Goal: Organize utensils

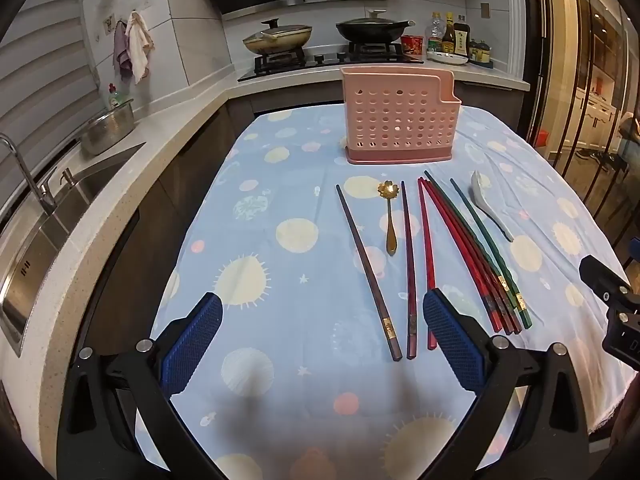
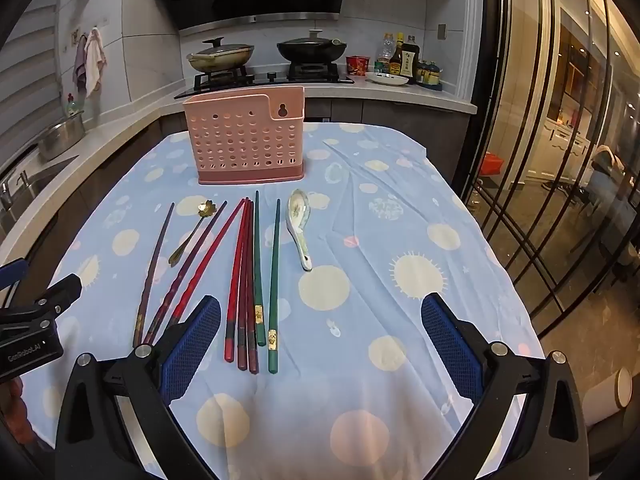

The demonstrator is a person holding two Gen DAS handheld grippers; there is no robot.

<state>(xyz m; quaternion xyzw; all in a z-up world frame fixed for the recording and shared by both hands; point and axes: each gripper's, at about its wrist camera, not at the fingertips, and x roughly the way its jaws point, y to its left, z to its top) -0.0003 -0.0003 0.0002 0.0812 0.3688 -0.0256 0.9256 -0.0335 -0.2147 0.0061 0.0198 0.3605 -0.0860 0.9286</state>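
Two hand-held grippers, the left gripper (image 1: 322, 334) and the right gripper (image 2: 320, 336), hover over the table with jaws spread wide and nothing between the blue pads; neither touches any utensil; judged from this layout, the task stands at its opening step, since every utensil lies on the patterned tablecloth (image 1: 256, 208) and none appears to stand in the pink utensil holder (image 1: 396, 120); taking the holder as landmark, all pieces lie in a row just in front of it, handles toward the camera; from the holder's left side rightward: a dark chopstick (image 1: 368, 272), a gold spoon (image 1: 390, 216) with flower-shaped bowl, a second dark chopstick (image 1: 409, 268), a lone red chopstick (image 1: 427, 264), a fanned bundle of red chopsticks (image 2: 242, 280), two green chopsticks (image 2: 274, 280), and a white ceramic spoon (image 2: 299, 228) nearest the holder's right end; the next move probably calls for lowering one gripper onto a single piece and closing on it near the handle; thin sticks lying flat on soft cloth leave little purchase, and the red ones touch or cross, so picking one cleanly may disturb its neighbours; behind the holder, well apart, stand the gas stove (image 1: 328, 58) with two lidded pans and a cluster of sauce bottles (image 1: 452, 36); to the holder's far left lies the sink (image 1: 52, 232); nothing obstructs the path from utensils to holder
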